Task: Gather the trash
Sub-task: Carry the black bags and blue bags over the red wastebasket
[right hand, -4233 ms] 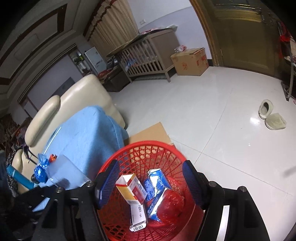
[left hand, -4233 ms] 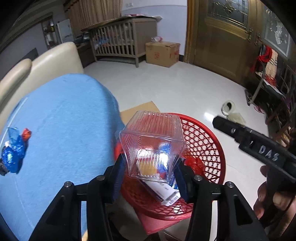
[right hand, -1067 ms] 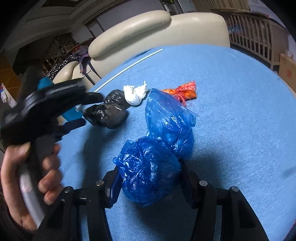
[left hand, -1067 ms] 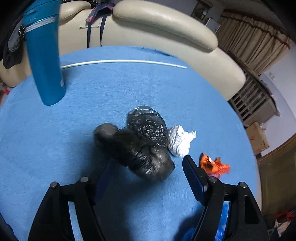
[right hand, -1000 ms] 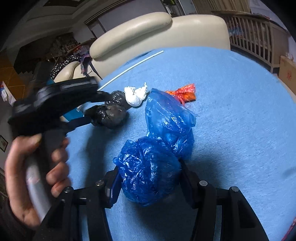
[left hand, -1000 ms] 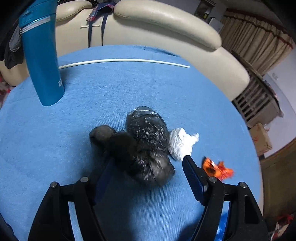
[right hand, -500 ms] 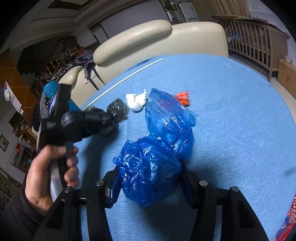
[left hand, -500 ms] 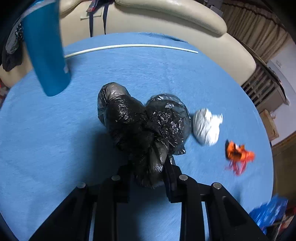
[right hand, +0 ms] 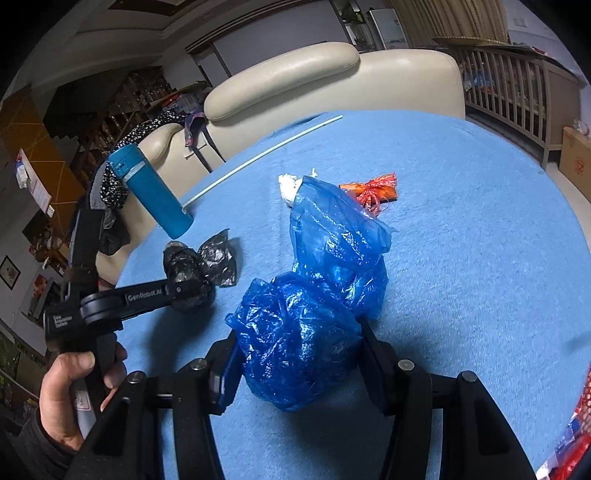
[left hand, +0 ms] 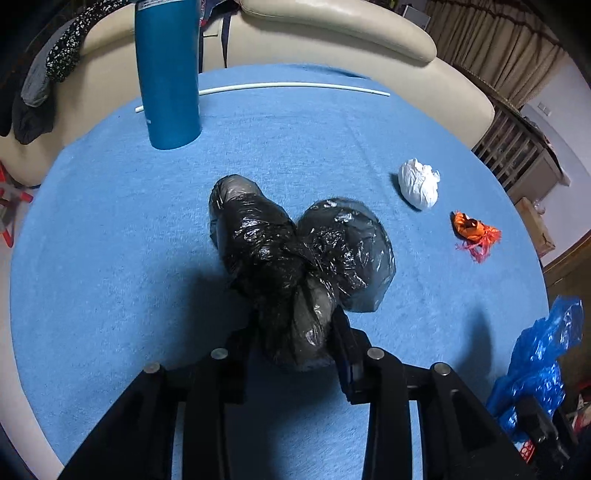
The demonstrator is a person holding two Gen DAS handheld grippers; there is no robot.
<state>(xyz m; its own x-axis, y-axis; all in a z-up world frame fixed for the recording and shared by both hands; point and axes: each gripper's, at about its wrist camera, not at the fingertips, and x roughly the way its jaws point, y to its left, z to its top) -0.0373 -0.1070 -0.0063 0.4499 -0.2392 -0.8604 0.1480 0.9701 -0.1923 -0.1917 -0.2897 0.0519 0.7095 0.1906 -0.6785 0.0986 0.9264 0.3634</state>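
Observation:
A knotted black plastic bag [left hand: 295, 251] lies on the blue tablecloth [left hand: 110, 258]. My left gripper [left hand: 295, 332] grips its near end; the pads press the plastic while the jaws are opening slightly. The right wrist view shows the same black bag [right hand: 207, 258] and the left gripper [right hand: 192, 291], held by a hand. My right gripper [right hand: 299, 354] is shut on a crumpled blue plastic bag [right hand: 317, 295], which rises between the fingers. That blue bag [left hand: 535, 362] shows at the left view's right edge. A white paper wad [left hand: 419, 182] and an orange wrapper [left hand: 472, 230] lie farther right.
A tall blue bottle [left hand: 168, 74] stands at the table's far left, beside a thin white rod [left hand: 288, 86]. A cream sofa [left hand: 332, 33] curves behind the table. Part of a red basket [right hand: 576, 443] shows low at the right edge. A wooden crib [right hand: 517, 85] stands behind.
My left gripper came down around the black bag and closed on its near end. The right gripper kept its hold on the blue bag and drifted a little.

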